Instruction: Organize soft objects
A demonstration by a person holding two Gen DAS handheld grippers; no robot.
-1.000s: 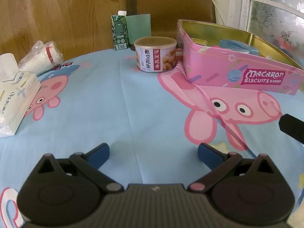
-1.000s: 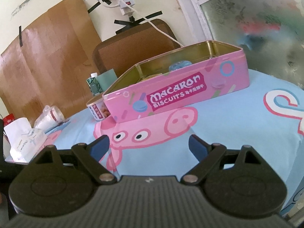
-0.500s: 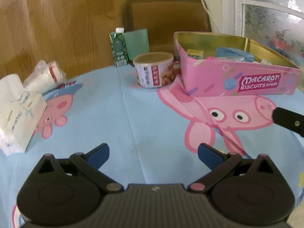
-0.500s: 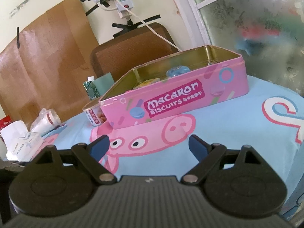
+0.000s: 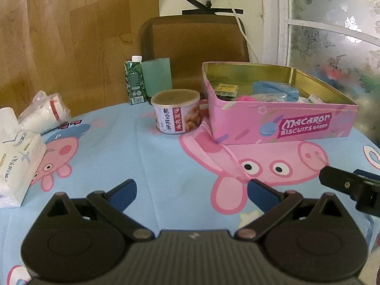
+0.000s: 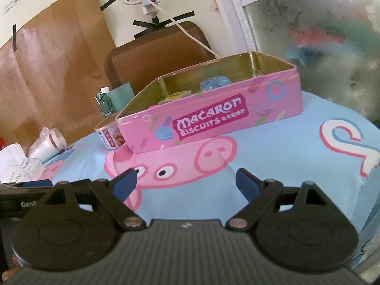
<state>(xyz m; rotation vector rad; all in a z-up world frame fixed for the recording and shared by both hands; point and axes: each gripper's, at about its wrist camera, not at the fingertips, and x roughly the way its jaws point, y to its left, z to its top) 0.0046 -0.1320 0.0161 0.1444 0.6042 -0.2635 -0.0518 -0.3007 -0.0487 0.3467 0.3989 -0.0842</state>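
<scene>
Soft white tissue pack [image 5: 17,159] and bagged white roll [image 5: 44,112] lie at the table's left, well apart from the open pink macaron tin [image 5: 280,121], while left gripper [image 5: 191,191] and right gripper [image 6: 186,182] hover wide open and empty, so I judge a first pickup comes next.

The left wrist view looked low across the table [image 5: 166,156] from its near edge, toward the far wall, with the pink tin [image 5: 280,123] ahead to the right and fairly near. The right wrist view sat lower and tilted, facing the same tin [image 6: 213,121] from the near right. Both shared the tin, the peanut can [image 5: 177,111] and the tissue pack [image 5: 16,163] at left.
</scene>
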